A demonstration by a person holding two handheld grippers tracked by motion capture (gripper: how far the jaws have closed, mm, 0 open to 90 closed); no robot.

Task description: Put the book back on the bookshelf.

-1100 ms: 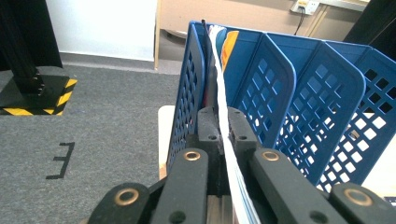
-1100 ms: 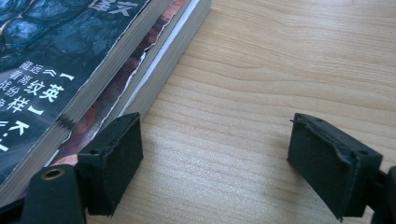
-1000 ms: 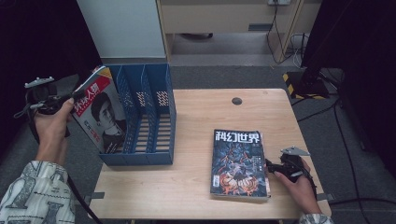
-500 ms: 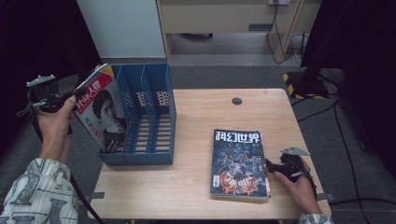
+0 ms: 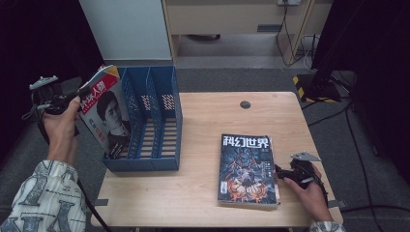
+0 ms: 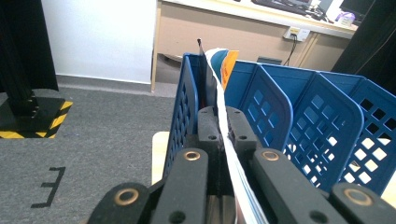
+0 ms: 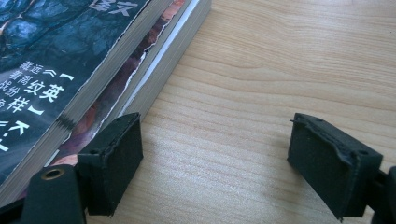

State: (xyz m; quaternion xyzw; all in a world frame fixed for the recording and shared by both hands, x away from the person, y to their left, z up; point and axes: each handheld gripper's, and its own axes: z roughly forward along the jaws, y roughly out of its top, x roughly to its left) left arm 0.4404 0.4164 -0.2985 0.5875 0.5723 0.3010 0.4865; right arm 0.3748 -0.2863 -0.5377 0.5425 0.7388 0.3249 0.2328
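Gripping a thin portrait-cover magazine (image 5: pixel 104 113) by its edge, left tool (image 6: pixel 219 140) clamped tight, tilted into the blue file rack (image 5: pixel 164 125). Right tool (image 7: pixel 215 163) gaping wide beside dark-covered stacked magazines (image 5: pixel 247 169) on the counter (image 5: pixel 212 116).

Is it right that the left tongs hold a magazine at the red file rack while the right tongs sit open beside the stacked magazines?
Not quite: the file rack is blue, not red, as the high view shows. The left tongs do hold a magazine there, and the right tongs sit open beside the stacked magazines.

Portrait-cover magazine (image 5: pixel 105 116) stands tilted in blue rack's (image 5: pixel 162 126) leftmost slot.
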